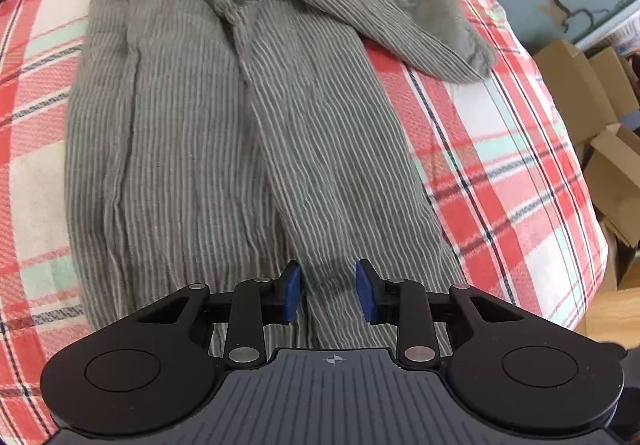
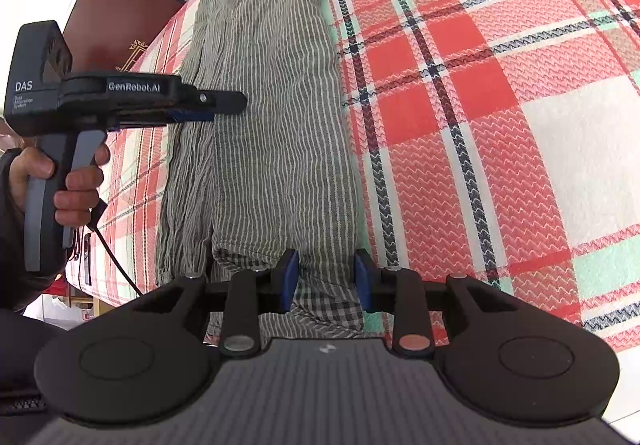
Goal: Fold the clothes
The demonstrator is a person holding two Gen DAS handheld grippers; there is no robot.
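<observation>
1. A plaid blanket (image 1: 500,149) in red, cream and mint covers the bed and fills most of both views.
2. A grey striped garment (image 1: 192,133) lies lengthwise on the blanket, bunched into long folds; one sleeve (image 1: 400,25) angles off to the garment's right, its cuff resting on the plaid.
3. Cardboard boxes (image 1: 592,105) stand off the blanket's right edge, well clear of the garment.
4. A dark brown headboard (image 2: 116,17) shows past the blanket's far left corner in the right wrist view.
5. The left tool (image 1: 328,293) hangs over the garment's near end, blue pads apart, nothing between them; in the right wrist view a hand (image 2: 68,181) holds its grip by the garment's left edge.
6. The right tool (image 2: 326,281) sits at the garment's hem, pads spread either side of the cloth; whether they pinch it I cannot tell.
</observation>
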